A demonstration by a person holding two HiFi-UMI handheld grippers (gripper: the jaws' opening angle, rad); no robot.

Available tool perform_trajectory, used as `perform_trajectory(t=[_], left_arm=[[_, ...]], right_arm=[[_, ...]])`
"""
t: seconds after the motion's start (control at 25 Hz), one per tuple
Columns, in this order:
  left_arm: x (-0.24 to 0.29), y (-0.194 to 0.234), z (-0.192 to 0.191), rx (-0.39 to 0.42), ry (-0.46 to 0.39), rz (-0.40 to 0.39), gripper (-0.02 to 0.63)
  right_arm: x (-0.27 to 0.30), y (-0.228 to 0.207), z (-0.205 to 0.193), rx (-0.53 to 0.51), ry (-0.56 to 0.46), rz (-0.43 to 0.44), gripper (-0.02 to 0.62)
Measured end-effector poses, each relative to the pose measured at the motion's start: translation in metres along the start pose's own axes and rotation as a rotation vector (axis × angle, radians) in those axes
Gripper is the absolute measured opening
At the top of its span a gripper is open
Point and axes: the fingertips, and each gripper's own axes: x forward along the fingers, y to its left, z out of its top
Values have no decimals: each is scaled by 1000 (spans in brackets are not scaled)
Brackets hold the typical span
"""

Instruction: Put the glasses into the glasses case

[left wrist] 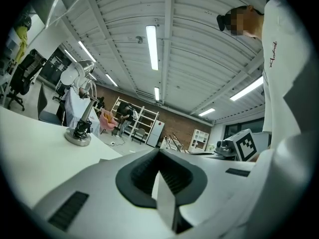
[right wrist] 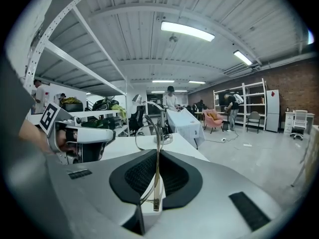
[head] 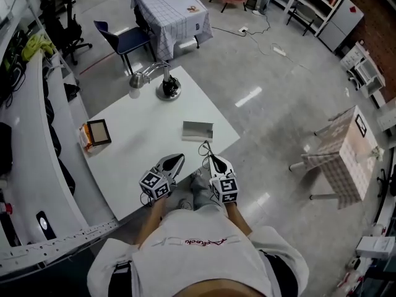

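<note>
R gripper (head: pixel 211 159) pinches glasses (right wrist: pixel 157 133); L gripper (head: pixel 178 159) jaws pressed together, empty; glasses case (head: pixel 197 130) near, on table (head: pixel 142 138).

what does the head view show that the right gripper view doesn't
Only the head view: the grey rectangular glasses case lying on the white table, and the dark-framed rectangular panel near the table's left edge. Only the right gripper view: that the right gripper has its jaws shut on the thin wire-framed glasses, plus the ceiling strip lights. Both: the left gripper, the silver desk lamp and the table.
</note>
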Motion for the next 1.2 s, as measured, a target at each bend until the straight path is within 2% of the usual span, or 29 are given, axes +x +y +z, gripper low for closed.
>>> perform_trajectory(t=[0.56,0.92,1.2], left_arm=[[26,64,18,-8,19,65,3],[31,88,7,-58,80,94,5],[42,99,-19,-119,140,101,5]], right_arm=[[66,-21,-3,19,47,40,11],[92,-24,-23,54,135,69,11],[101,-30,-49,88,214,82,11]])
